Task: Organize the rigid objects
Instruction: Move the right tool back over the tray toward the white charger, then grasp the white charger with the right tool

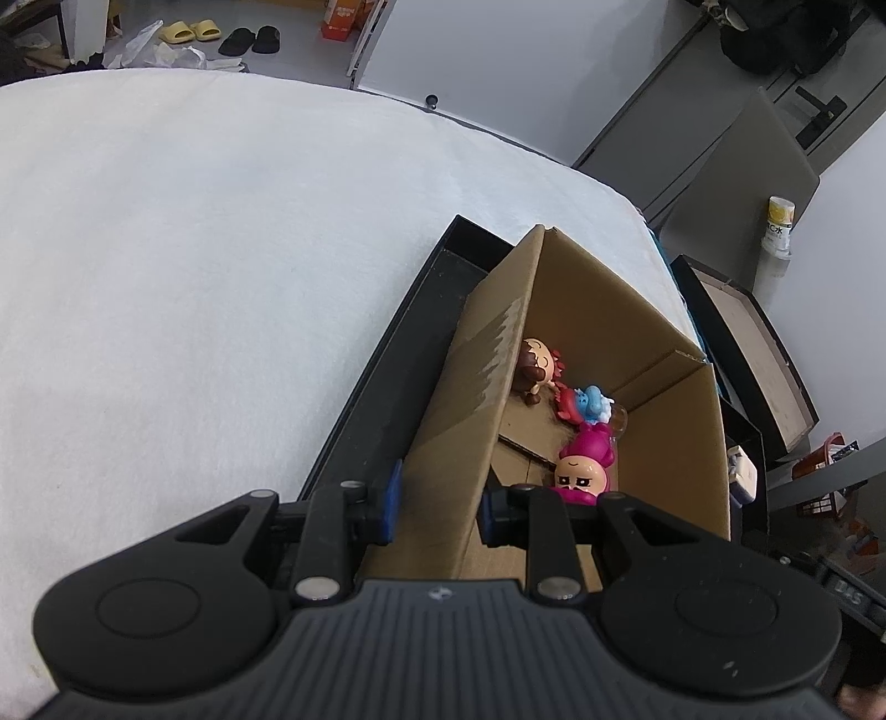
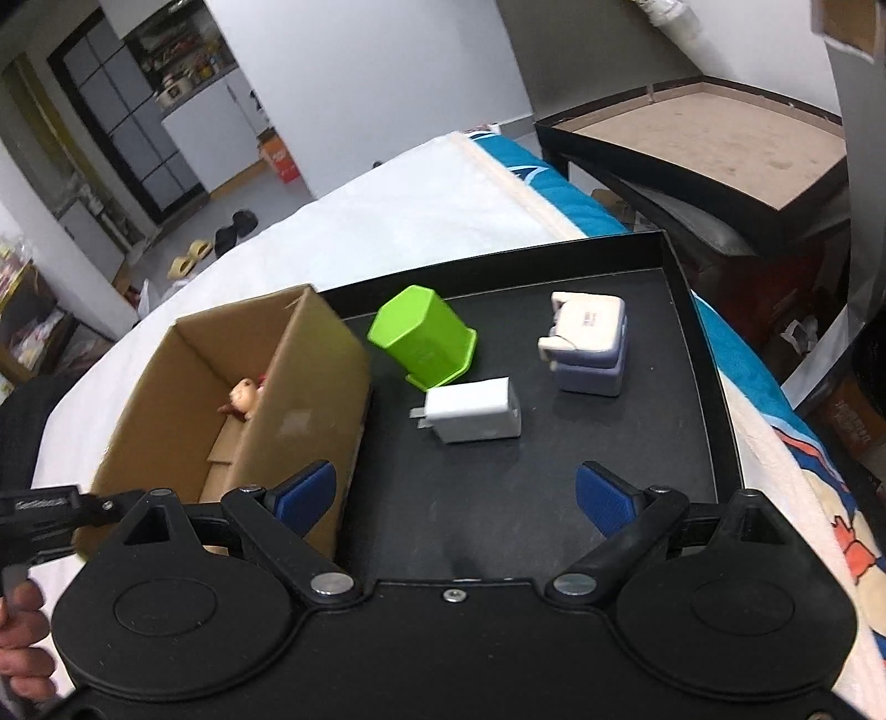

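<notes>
between the left gripper (image 1: pixel 437 507) fingers sits the cardboard box (image 1: pixel 559 310) wall, pinched, figurines (image 1: pixel 581 471) just beyond. ahead of the wide-spread right gripper (image 2: pixel 454 493) lie a white charger (image 2: pixel 476 410) and green cup (image 2: pixel 423 343).

Home bedroom: bed (image 1: pixel 194 249), slippers (image 1: pixel 191 30).

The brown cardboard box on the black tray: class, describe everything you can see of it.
The brown cardboard box is plain corrugated card, open-topped, standing on the black tray at its left side. Inside lie three small toy figures: brown-haired, blue-and-red, magenta. The left gripper straddles its near wall, one blue pad on each side; whether they press it is unclear.
</notes>
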Demonstrator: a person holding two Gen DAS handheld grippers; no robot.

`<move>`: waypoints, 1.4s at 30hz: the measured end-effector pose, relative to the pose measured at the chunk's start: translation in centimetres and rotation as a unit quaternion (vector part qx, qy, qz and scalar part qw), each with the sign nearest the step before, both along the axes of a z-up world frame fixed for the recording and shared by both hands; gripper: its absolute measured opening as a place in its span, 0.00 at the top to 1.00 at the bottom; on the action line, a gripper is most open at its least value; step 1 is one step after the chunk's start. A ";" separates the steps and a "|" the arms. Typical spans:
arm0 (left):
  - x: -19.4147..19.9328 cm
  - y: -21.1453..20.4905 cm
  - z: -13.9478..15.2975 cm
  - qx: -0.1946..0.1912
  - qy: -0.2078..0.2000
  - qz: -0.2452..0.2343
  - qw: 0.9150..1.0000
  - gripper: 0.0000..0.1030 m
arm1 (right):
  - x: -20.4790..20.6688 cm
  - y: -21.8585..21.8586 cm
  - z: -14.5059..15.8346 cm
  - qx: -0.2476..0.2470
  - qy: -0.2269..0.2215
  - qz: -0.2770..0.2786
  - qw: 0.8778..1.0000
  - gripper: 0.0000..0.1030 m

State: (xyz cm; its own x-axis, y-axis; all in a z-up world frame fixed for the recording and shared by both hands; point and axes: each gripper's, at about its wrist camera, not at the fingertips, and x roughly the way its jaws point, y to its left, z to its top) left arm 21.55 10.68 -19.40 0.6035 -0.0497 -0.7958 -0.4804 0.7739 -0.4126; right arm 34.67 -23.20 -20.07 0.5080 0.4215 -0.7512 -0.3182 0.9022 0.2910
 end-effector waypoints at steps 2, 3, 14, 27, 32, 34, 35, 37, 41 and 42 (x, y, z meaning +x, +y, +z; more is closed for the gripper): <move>-0.1 0.0 0.0 0.001 0.000 0.000 1.000 0.75 | 0.3 0.2 -0.8 -0.007 -0.006 -0.014 1.000 0.09; -0.1 0.0 0.0 -0.001 0.000 0.000 1.000 0.75 | 0.3 0.3 -1.2 -0.008 -0.010 -0.019 1.000 0.09; -0.1 0.1 0.0 -0.002 0.002 0.004 1.000 0.75 | 1.2 3.2 -2.3 -0.051 -0.075 -0.013 0.996 0.13; 0.0 0.1 0.0 -0.002 0.003 0.002 1.000 0.75 | 2.3 4.4 -4.1 -0.078 -0.081 -0.020 0.993 0.41; 0.0 0.1 0.0 -0.003 0.003 0.002 1.000 0.75 | 2.1 4.3 -4.5 -0.087 -0.075 -0.009 0.993 0.55; 0.0 0.1 0.1 -0.006 0.004 0.002 1.000 0.75 | 1.7 4.2 -4.4 -0.085 -0.073 -0.008 0.994 0.55; 0.0 0.1 0.1 -0.007 0.005 0.001 1.000 0.75 | 1.5 4.2 -4.3 -0.085 -0.072 -0.007 0.994 0.55; 0.0 0.0 0.1 -0.006 0.005 -0.001 1.000 0.75 | 1.2 4.2 -4.1 -0.088 -0.072 -0.007 0.993 0.55; 0.1 0.0 0.1 -0.005 0.005 -0.002 1.000 0.75 | 0.5 3.9 -3.3 -0.089 -0.076 -0.010 0.993 0.55; 0.1 0.0 0.1 -0.004 0.004 -0.002 1.000 0.75 | 0.4 3.8 -3.1 -0.087 -0.077 -0.013 0.993 0.55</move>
